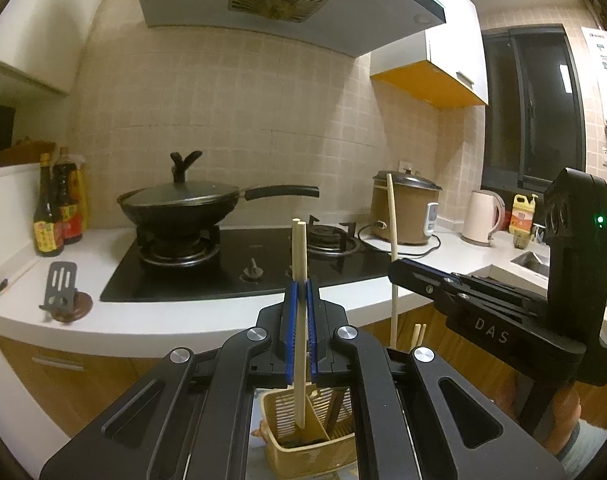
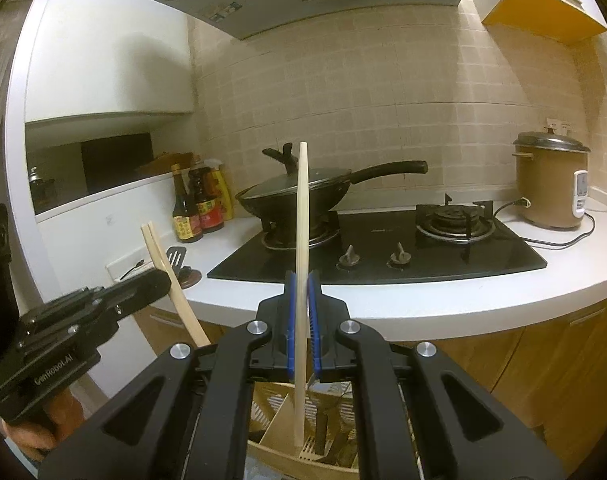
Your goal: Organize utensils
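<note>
Chopsticks: left tool (image 1: 302,284) clamps two (image 1: 299,256), right tool (image 2: 302,280) one (image 2: 303,208), above basket (image 1: 275,412).

Left gripper (image 1: 302,280): matte black linkage arms, blue ribbed pads, silver round screws.
Right gripper (image 2: 302,276): same build — side housing, green indicator light, "DAS" lettering.

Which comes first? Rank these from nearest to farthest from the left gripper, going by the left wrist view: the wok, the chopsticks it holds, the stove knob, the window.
Measured from the left gripper:
1. Chopsticks, clamped upright between its pads.
2. Stove knob, just beyond, slightly left, on the hob's front edge.
3. Wok, on the back-left burner.
4. Window, far right, behind the counter.
</note>
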Motion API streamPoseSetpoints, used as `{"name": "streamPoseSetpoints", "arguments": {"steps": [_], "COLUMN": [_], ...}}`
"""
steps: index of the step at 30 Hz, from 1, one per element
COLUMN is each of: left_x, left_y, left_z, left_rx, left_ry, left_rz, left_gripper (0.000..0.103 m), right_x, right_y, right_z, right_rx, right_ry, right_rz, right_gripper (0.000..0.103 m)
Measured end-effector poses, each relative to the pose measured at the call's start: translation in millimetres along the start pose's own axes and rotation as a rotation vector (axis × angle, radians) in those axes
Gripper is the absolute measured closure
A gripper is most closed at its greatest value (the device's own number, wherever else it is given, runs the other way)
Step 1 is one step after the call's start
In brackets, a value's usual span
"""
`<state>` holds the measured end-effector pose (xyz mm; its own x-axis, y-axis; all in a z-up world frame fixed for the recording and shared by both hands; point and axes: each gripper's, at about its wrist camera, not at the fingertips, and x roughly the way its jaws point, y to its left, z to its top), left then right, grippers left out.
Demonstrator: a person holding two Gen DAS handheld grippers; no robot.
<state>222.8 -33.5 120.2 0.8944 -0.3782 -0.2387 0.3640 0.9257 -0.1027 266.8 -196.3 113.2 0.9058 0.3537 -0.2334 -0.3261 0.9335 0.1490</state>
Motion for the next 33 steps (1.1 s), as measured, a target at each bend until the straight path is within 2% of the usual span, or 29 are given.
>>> {"name": "streamPoseSetpoints", "arguments": {"steps": [8,13,19,21,22,23,25,27,28,29,30,33], "left_x": [21,33,36,34,32,31,26,19,15,10,5,-8], "left_y": [15,20,23,23,23,22,20,16,15,13,12,6], "left_z": [-15,-28,-43,-48,-50,-52,-56,-62,-64,-68,-72,-86], "left_rx": [-0.04,-0.049,-0.068,-0.075,-0.078,-0.08,-0.081,-0.07,-0.066,-0.062,-0.064,-0.055], "left_ry": [0.026,0.032,0.066,0.083,0.084,0.086,0.091,0.097,0.099,0.106,0.112,0.125], "left_rz": [-0.02,-0.024,-0.056,-0.076,-0.074,-0.074,-0.075,-0.038,-0.019,0.005,0.026,0.097], "left_gripper": [0.1,0.1,0.099,0.092,0.083,0.074,0.065,0.061,0.057,0.052,0.049,0.039], "right_x": [15,30,32,27,23,20,11,0,-5,-12,-21,-38], "right_y": [-2,0,-3,-7,-8,-9,-10,-11,-11,-12,-13,-14], "right_z": [-12,-32,-58,-63,-66,-68,-72,-77,-79,-83,-88,-105], "right_rx": [0.004,-0.035,-0.036,-0.023,-0.016,-0.014,-0.011,-0.009,-0.007,-0.002,0.008,0.025], "right_ry": [-0.021,-0.02,0.001,0.015,0.024,0.036,0.052,0.063,0.07,0.079,0.091,0.124], "right_rz": [-0.039,-0.082,-0.082,-0.075,-0.071,-0.065,-0.071,-0.074,-0.075,-0.078,-0.088,-0.108], "right_gripper": [0.099,0.099,0.098,0.097,0.095,0.088,0.076,0.07,0.065,0.056,0.052,0.048]}}
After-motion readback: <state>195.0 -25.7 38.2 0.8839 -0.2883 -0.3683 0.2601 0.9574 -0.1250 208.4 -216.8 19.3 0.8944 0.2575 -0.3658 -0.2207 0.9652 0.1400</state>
